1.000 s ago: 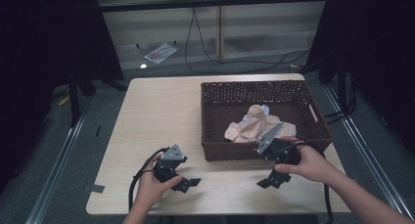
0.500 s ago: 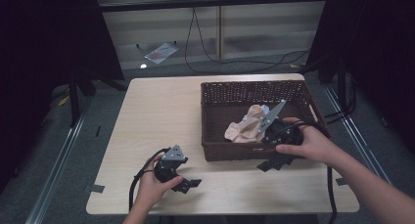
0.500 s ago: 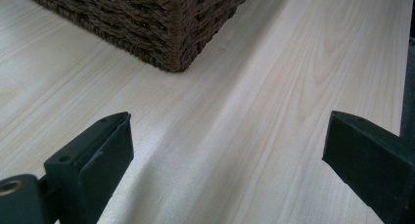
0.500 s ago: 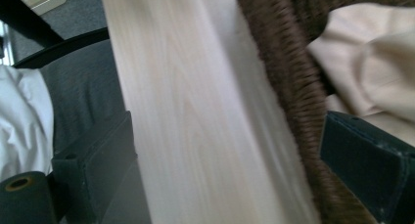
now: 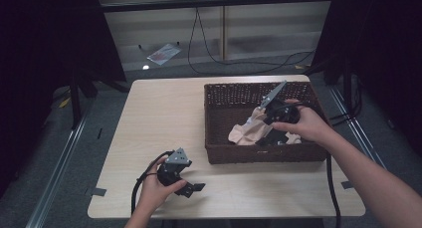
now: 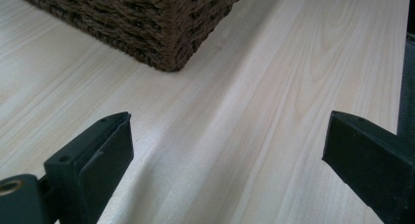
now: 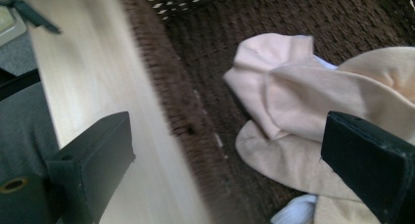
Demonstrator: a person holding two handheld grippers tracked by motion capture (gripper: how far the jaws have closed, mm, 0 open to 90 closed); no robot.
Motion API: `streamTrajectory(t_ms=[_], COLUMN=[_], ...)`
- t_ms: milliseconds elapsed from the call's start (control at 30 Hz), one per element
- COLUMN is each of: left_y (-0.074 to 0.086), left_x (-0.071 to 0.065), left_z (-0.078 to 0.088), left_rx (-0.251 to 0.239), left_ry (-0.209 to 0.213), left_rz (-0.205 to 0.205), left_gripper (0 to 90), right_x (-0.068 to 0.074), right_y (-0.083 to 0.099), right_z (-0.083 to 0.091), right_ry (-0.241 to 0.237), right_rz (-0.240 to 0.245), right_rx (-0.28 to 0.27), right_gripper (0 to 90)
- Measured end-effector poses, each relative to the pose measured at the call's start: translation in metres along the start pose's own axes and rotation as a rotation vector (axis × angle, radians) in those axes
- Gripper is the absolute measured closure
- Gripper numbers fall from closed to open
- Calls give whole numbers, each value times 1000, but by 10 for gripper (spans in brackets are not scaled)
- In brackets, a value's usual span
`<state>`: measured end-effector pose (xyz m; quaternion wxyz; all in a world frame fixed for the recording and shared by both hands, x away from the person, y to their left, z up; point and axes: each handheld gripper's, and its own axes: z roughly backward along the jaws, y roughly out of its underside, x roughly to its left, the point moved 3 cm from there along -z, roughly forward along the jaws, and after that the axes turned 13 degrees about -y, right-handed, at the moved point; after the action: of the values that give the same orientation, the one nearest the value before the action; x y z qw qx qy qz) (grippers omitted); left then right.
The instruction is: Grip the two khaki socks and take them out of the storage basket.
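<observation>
A dark brown wicker basket (image 5: 259,153) stands on the right half of the pale wooden table (image 5: 164,113). Inside it lie pale pink and beige cloths (image 5: 247,132), with a bit of white fabric. My right gripper (image 5: 272,136) is held above the basket's inside, open, jaws pointing down at the cloths and holding nothing. In the right gripper view the open right gripper (image 7: 227,126) frames the basket wall (image 7: 161,72) and the cloths (image 7: 293,101). My left gripper (image 5: 191,188) rests open on the table near the front edge. The left gripper view has the left gripper (image 6: 227,131) facing the basket corner (image 6: 166,33).
The table's left half is bare wood. Cables (image 5: 239,63) and a flat packet (image 5: 161,51) lie on the floor behind the table. Dark curtains hang at both sides. A tape mark (image 5: 99,191) sits at the front left edge.
My right gripper has risen from the table in front of the basket and moved over its rim, above the cloths. The left gripper has stayed put.
</observation>
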<state>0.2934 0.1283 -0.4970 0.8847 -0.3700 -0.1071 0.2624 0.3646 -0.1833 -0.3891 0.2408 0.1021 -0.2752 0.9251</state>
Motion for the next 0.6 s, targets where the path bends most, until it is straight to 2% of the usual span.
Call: streamTrajectory(t_ms=[67, 100, 133, 233, 267, 400, 433, 567, 600], left_y=[0, 0, 0, 0, 0, 0, 0, -1, -1], left_x=[0, 0, 0, 0, 0, -1, -1, -2, -2], left_z=[0, 0, 0, 0, 0, -1, -1, -1, -1], left_rx=[1, 1, 1, 4, 5, 2, 3, -8, -8], left_ry=[0, 1, 1, 2, 4, 12, 16, 15, 15], left_rz=[-5, -15, -15, -18, -17, -14, -17, -23, -23], left_gripper=[44, 44, 44, 44, 44, 44, 44, 44, 44], right_x=[-10, -19, -19, -37, -37, -53, -61, -76, -76], right_y=[0, 0, 0, 4, 4, 6, 7, 9, 9], right_z=[-3, -6, -6, -12, -12, -14, -15, -17, -17], right_ry=[14, 36, 36, 90, 90, 116, 128, 152, 152], right_rz=[-24, -42, -42, -68, -68, -102, -122, -159, -159], right_rx=[5, 18, 18, 51, 51, 37, 20, -14, -14], right_gripper=[40, 41, 41, 41, 41, 42, 42, 43, 43])
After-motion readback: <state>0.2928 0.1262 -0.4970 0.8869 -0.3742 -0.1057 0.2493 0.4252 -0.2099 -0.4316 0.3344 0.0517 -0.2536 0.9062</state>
